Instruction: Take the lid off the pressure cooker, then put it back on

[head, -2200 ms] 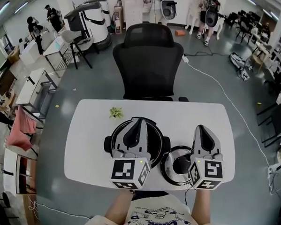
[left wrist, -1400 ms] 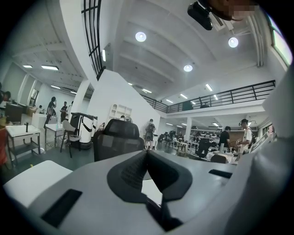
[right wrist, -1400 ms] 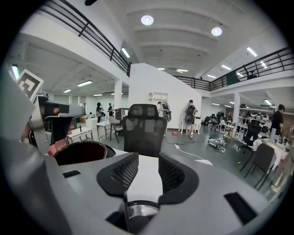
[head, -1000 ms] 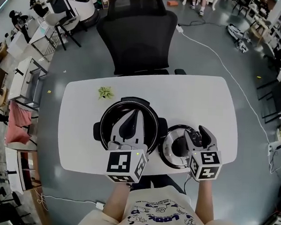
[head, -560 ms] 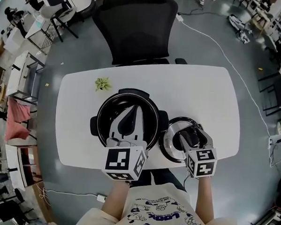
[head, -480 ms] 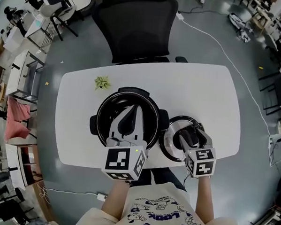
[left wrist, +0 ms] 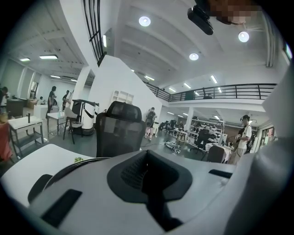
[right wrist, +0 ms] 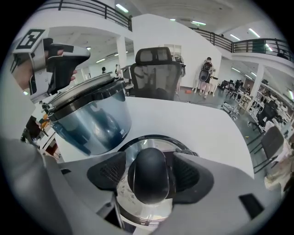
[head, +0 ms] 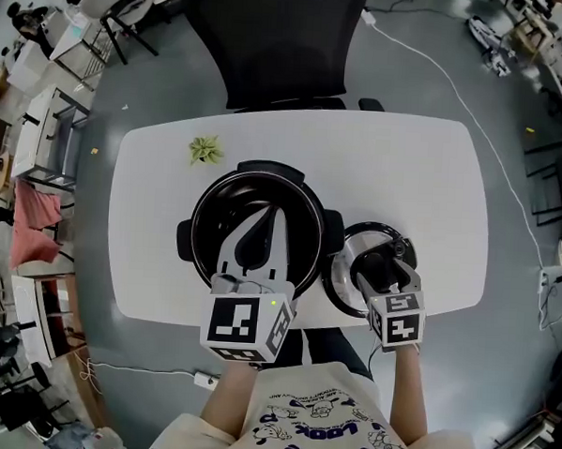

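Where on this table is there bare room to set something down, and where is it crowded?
Widest bare patch: the table's right end, from the lid to the right edge. A bare strip runs along the far edge beyond the cooker, right of the small green item. The left end is narrower. Crowded: the near middle, cooker and lid side by side.

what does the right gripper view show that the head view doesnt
Only the right gripper view: the pressure cooker pot's blue-grey outer wall, and the round black knob standing between the right gripper's jaws, which have just been opening. Only the head view: the small green sprig and the pot's dark inside. Both: the round silver lid lying on the white table, the black office chair, and the left gripper above the pot.
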The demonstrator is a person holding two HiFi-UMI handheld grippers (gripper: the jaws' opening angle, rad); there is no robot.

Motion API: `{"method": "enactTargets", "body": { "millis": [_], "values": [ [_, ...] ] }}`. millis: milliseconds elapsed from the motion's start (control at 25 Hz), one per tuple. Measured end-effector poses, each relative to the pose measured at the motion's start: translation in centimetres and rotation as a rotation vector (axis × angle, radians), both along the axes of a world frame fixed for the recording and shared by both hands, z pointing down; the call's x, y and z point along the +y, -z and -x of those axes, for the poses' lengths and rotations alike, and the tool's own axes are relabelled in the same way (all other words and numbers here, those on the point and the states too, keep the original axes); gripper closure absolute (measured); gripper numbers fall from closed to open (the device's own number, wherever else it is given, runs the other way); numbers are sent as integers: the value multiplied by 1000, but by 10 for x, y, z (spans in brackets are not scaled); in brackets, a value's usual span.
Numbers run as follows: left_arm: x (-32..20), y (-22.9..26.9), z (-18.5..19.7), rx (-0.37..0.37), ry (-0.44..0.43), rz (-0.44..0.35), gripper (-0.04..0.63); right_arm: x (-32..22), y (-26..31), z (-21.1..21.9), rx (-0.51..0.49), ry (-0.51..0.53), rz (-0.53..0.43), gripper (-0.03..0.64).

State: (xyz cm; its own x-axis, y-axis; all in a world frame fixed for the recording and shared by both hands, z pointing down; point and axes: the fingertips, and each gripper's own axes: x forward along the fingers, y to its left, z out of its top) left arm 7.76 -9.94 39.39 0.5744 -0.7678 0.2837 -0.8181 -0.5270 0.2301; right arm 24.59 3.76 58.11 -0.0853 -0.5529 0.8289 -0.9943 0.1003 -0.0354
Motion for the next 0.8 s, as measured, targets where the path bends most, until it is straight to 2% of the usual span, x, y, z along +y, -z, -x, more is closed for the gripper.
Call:
{"method": "enactTargets", "body": {
  "millis": [520,800],
  "values": [
    [-6,-14,6,-8,15,21,581,3,-41,2,-8,8,120,285],
    [-10,-19,7,-12,24,33,581,4,-50,-1,-9,22,134,311]
  ]
}}
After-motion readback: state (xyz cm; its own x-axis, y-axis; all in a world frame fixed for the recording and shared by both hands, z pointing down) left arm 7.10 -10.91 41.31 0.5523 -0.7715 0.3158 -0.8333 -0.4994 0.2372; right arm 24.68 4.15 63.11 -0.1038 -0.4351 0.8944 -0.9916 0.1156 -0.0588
